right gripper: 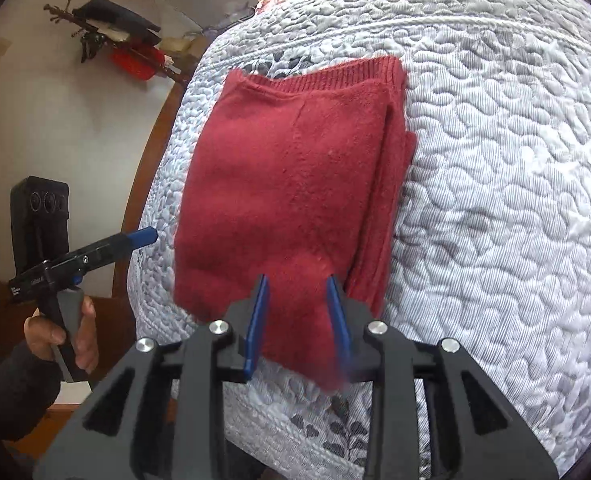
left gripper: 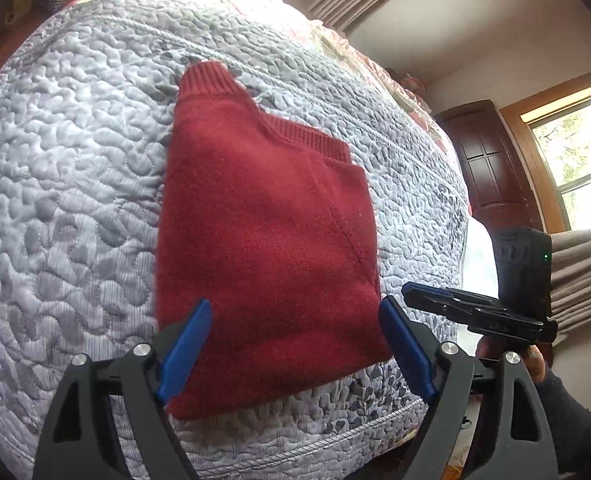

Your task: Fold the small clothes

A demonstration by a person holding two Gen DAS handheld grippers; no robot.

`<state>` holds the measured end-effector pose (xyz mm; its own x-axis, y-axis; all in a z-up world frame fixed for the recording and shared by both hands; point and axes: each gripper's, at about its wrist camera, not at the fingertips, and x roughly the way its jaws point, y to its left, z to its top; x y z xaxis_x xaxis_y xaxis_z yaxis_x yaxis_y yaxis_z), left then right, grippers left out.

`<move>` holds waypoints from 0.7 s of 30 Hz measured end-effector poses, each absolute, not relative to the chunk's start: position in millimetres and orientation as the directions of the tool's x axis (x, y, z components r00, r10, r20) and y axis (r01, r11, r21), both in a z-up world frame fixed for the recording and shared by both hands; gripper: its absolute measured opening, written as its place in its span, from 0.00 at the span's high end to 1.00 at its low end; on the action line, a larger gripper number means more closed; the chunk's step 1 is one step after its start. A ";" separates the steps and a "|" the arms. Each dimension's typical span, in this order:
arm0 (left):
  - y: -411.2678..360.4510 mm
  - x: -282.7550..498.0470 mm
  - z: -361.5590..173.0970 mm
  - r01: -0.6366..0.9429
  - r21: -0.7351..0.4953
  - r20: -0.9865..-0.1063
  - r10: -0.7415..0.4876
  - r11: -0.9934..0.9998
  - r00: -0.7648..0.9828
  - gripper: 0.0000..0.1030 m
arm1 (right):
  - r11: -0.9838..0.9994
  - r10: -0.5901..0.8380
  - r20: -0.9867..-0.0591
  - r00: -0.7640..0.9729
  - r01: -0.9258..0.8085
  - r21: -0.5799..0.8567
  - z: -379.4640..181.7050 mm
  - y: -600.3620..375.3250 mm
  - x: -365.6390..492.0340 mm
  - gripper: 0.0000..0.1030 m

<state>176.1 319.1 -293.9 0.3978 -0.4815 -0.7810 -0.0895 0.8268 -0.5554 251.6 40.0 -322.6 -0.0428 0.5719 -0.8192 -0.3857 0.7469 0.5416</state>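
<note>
A red knitted sweater (left gripper: 263, 220) lies folded into a tall rectangle on the grey quilted bedspread (left gripper: 75, 160), ribbed hem at the far end. My left gripper (left gripper: 295, 344) hovers over its near edge, open wide, nothing between the blue pads (left gripper: 185, 348). In the right wrist view the sweater (right gripper: 295, 168) shows stacked layers along its right side. My right gripper (right gripper: 298, 316) is at its near right corner, jaws a narrow gap apart, blurred red cloth showing in the gap. From the left view the right gripper (left gripper: 411, 292) sits just off the sweater's edge, no cloth hanging from it.
The bedspread (right gripper: 495, 200) reaches far beyond the sweater on all sides. A hand (right gripper: 75, 332) holds the left gripper (right gripper: 143, 235) beside the bed's left edge. A dark wooden door (left gripper: 491, 168), a window (left gripper: 575, 160) and curtains stand to the right.
</note>
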 end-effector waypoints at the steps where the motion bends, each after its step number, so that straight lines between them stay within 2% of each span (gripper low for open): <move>1: 317.5 171.0 -295.9 -0.093 -0.554 -0.785 -0.483 0.827 0.388 0.17 | 0.742 0.570 -0.819 -0.057 -0.392 0.544 -326.4 41.8 242.0 0.71; 4: 310.6 159.5 -317.3 -0.117 -0.507 -0.831 -0.448 0.854 0.329 0.17 | 0.771 0.518 -0.852 -0.075 -0.390 0.504 -351.9 45.7 227.8 0.76; 6: 306.4 156.7 -340.2 -0.145 -0.481 -0.860 -0.434 0.865 0.267 0.17 | 0.807 0.479 -0.876 -0.054 -0.366 0.464 -372.6 38.5 227.9 0.90; 10: 302.1 155.3 -352.6 -0.138 -0.448 -0.878 -0.406 0.883 0.255 0.17 | 0.807 0.516 -0.854 -0.064 -0.297 0.510 -374.9 22.0 231.6 0.91; 13: 300.3 148.7 -334.2 -0.141 -0.444 -0.881 -0.403 0.885 0.247 0.13 | 0.801 0.523 -0.852 -0.028 -0.325 0.502 -340.6 18.0 222.9 0.74; 15: 300.9 135.9 -310.7 -0.151 -0.406 -0.897 -0.362 0.901 0.252 0.04 | 0.811 0.519 -0.855 0.010 -0.322 0.489 -315.2 13.2 214.7 0.49; 16: 300.7 128.0 -295.4 -0.154 -0.379 -0.905 -0.331 0.912 0.266 0.04 | 0.827 0.498 -0.867 0.031 -0.317 0.464 -298.7 10.4 207.8 0.41; 17: 298.8 117.4 -274.2 -0.147 -0.358 -0.906 -0.306 0.922 0.291 0.04 | 0.853 0.457 -0.888 0.058 -0.311 0.419 -280.6 8.4 199.6 0.27; 18: 296.6 108.2 -252.7 -0.137 -0.338 -0.905 -0.282 0.931 0.319 0.04 | 0.875 0.415 -0.906 0.087 -0.311 0.371 -260.6 7.6 189.7 0.21; 21: 283.4 75.4 -179.4 -0.155 -0.215 -0.921 -0.148 0.964 0.359 0.04 | 0.916 0.296 -0.941 0.163 -0.329 0.231 -198.1 15.5 153.6 0.11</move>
<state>75.4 283.4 -179.4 0.3594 -0.1477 -0.9214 -0.1548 0.9643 -0.2150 153.6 15.5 -198.1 0.1635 0.2960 -0.9411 -0.3286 0.9158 0.2309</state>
